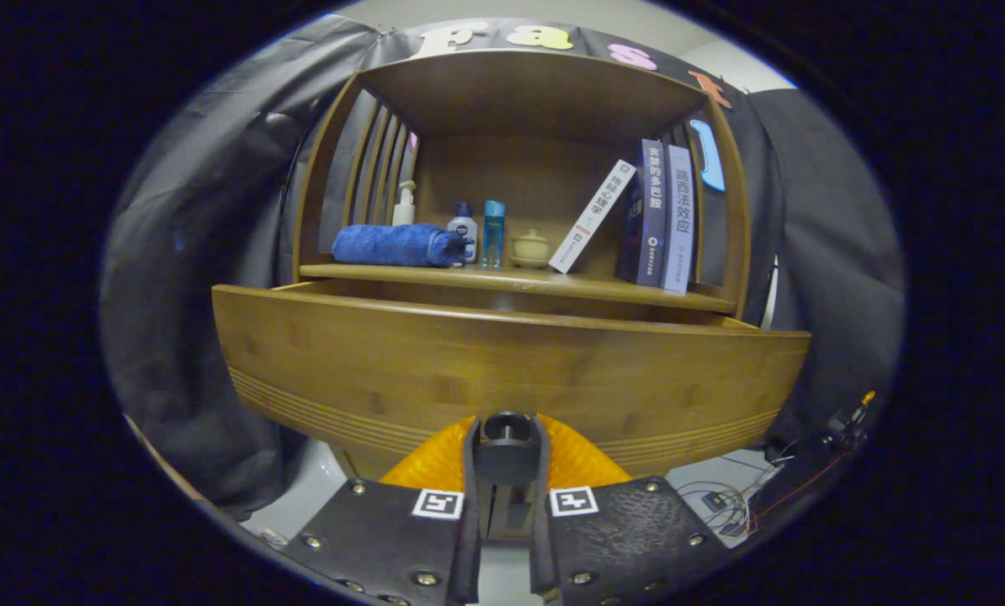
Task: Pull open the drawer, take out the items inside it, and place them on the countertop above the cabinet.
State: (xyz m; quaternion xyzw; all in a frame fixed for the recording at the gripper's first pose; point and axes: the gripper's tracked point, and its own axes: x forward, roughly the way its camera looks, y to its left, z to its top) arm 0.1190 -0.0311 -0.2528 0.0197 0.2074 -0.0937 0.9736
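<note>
Hand-held gripper (507, 438) was clamped on the dark drawer knob (505, 429), both fingers pressing its sides. That knob sat on the wooden drawer (435, 370), pulled partly out beneath the tabletop (502, 279), which carried a rolled blue towel (397, 244), bottles and 3 books (654, 215).

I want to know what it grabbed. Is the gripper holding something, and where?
Yes. The gripper is shut on the drawer's black knob, one finger on each side.
</note>
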